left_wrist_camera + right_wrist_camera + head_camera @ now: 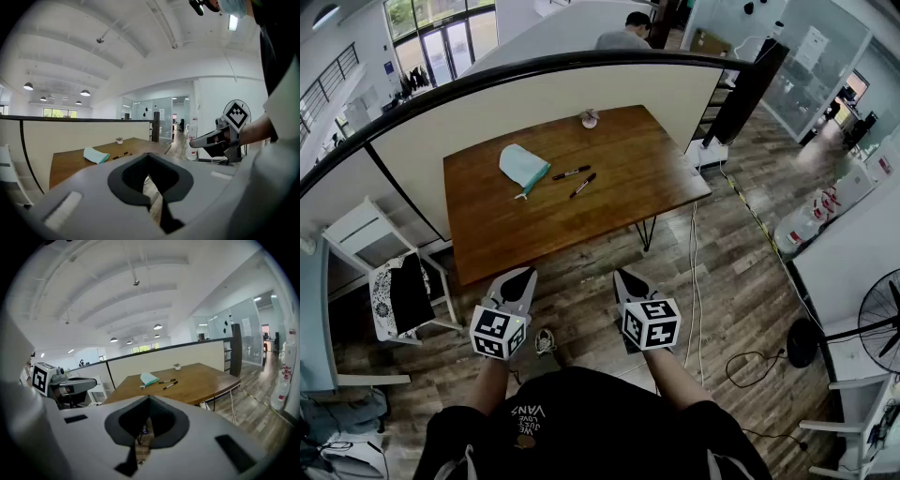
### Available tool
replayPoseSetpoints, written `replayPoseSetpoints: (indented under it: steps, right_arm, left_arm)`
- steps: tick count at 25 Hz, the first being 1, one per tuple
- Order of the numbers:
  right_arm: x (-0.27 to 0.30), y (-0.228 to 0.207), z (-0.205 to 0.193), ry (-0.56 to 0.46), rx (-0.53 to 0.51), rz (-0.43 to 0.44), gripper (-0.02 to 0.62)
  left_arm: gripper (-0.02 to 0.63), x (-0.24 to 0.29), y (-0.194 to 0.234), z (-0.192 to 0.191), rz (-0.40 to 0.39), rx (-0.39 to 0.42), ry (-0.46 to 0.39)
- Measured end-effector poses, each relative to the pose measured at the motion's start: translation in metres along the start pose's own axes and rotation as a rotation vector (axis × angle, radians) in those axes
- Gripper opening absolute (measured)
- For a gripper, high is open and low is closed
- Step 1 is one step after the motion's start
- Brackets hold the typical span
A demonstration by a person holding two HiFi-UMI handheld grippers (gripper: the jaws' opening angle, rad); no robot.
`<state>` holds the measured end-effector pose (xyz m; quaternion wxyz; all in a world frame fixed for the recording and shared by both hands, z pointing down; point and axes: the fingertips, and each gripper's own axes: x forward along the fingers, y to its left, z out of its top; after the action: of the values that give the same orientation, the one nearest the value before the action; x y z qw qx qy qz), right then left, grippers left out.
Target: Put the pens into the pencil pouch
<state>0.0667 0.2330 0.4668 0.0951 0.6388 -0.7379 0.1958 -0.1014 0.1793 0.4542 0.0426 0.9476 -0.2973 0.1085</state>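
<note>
A teal pencil pouch [523, 167] lies on the wooden table [497, 234], its zip end toward the near side. Two black pens [571, 172] [583, 185] rest just right of it, apart from it. My left gripper [521, 277] and right gripper [627, 278] hang side by side over the floor, well short of the table's near edge, both shut and empty. The left gripper view shows the pouch [96, 154], a pen [120, 154] and the right gripper [202, 139]. The right gripper view shows the pouch [149, 378], both pens [167, 380] [170, 386] and the left gripper [84, 382].
A small potted plant [590, 118] stands at the table's far edge, against a curved partition [581, 89]. A white chair [370, 246] sits left of the table. Cables [694, 272] run over the wood floor at the right, with a fan [879, 323] further right. A person [623, 36] sits beyond the partition.
</note>
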Motion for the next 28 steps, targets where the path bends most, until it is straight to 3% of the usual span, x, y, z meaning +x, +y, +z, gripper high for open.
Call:
replayPoseSetpoints:
  steps: [6, 12, 13, 14, 15, 16, 28]
  right_arm:
    - [0.007, 0.0, 0.003, -0.004, 0.002, -0.006, 0.009]
    - [0.034, -0.002, 0.015, -0.032, 0.05, -0.027, 0.009]
    - [0.041, -0.002, 0.016, -0.028, 0.062, -0.033, 0.011]
    - [0.049, -0.002, 0.017, -0.02, 0.074, -0.04, 0.024]
    - [0.058, -0.003, 0.018, -0.01, 0.086, -0.051, 0.082]
    - [0.065, -0.003, 0.019, -0.003, 0.098, -0.063, 0.136]
    - [0.145, -0.002, 0.038, 0.019, 0.195, -0.166, 0.155]
  left_arm:
    - [0.011, 0.004, 0.007, -0.002, -0.001, -0.012, 0.001]
    - [0.012, 0.022, 0.027, -0.007, -0.051, -0.062, 0.012]
    - [0.029, 0.026, 0.031, -0.008, -0.062, -0.073, 0.021]
    - [0.096, 0.03, 0.036, -0.01, -0.07, -0.08, 0.03]
    - [0.164, 0.034, 0.042, -0.011, -0.075, -0.086, 0.039]
    - [0.178, 0.037, 0.049, -0.012, -0.079, -0.088, 0.048]
    - [0.215, 0.079, 0.134, -0.009, -0.146, -0.065, 0.101]
